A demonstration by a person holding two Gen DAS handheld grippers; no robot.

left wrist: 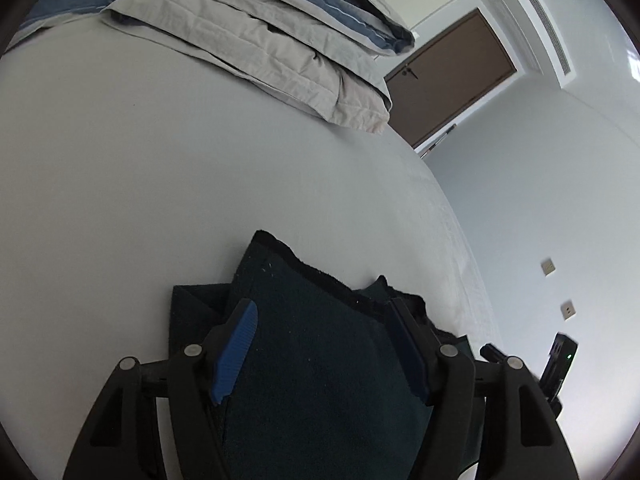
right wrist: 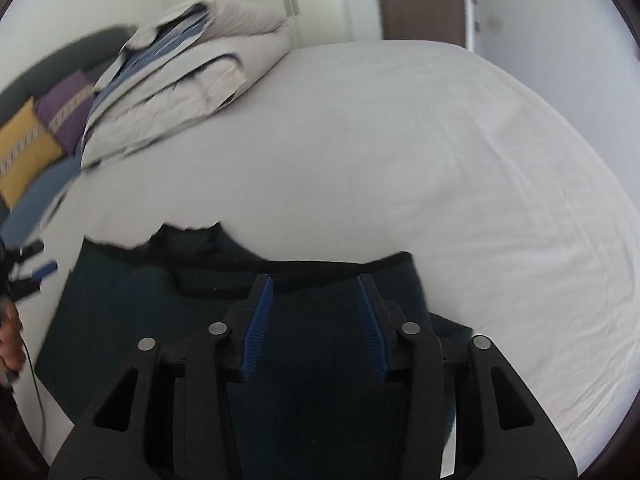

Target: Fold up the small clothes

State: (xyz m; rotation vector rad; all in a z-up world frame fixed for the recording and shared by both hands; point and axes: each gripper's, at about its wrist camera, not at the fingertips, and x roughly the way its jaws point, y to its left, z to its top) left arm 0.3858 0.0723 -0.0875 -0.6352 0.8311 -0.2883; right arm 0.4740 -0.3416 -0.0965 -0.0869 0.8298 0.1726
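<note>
A small dark green garment (left wrist: 320, 360) lies folded on the white bed sheet (left wrist: 160, 180), with a dark band along its far edge. My left gripper (left wrist: 322, 304) hangs just over it, jaws wide apart, the blue pads (left wrist: 236, 344) clear of the cloth. The right wrist view shows the same garment (right wrist: 160, 312) spread wider to the left. My right gripper (right wrist: 315, 279) stands open above its right part, and nothing is pinched between the pads. The left gripper (right wrist: 38, 260) shows at the far left edge, held by a hand (right wrist: 10, 344).
A folded grey and blue quilt (left wrist: 288, 40) is stacked at the far side of the bed, beside yellow and purple cushions (right wrist: 44, 128). A brown door (left wrist: 452, 76) and white walls lie beyond. A black device with a green light (left wrist: 558, 364) sits at the right.
</note>
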